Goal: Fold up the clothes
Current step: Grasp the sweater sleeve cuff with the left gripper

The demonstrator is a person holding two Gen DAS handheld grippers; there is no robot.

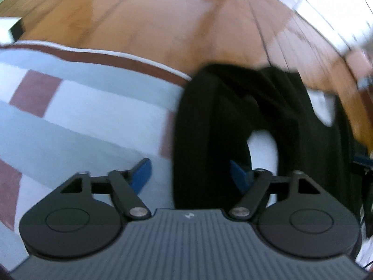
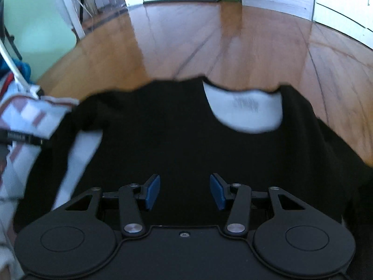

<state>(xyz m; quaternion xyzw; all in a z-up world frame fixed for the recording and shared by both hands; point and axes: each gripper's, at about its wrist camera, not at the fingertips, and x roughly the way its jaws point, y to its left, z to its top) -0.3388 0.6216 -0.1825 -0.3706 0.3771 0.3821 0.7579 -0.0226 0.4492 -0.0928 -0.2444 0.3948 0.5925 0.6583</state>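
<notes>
A black garment (image 2: 177,135) lies spread over the surface in the right wrist view, its neckline at the far edge showing a white patch with a printed label (image 2: 244,109). My right gripper (image 2: 185,191) hovers over its near part, blue pads (image 2: 152,191) apart, open and holding nothing. In the blurred left wrist view the same black garment (image 1: 209,121) is bunched into folds at centre right. My left gripper (image 1: 190,175) is wide open, and black fabric lies between its blue pads (image 1: 142,175); the right pad is partly hidden by it.
A checked cover (image 1: 70,116) in light blue, white and maroon lies under the garment and to its left (image 2: 25,116). Beyond the edge is a shiny wooden floor (image 2: 209,42). A white cable (image 2: 14,70), blue cloth and a green panel (image 2: 39,32) are at far left.
</notes>
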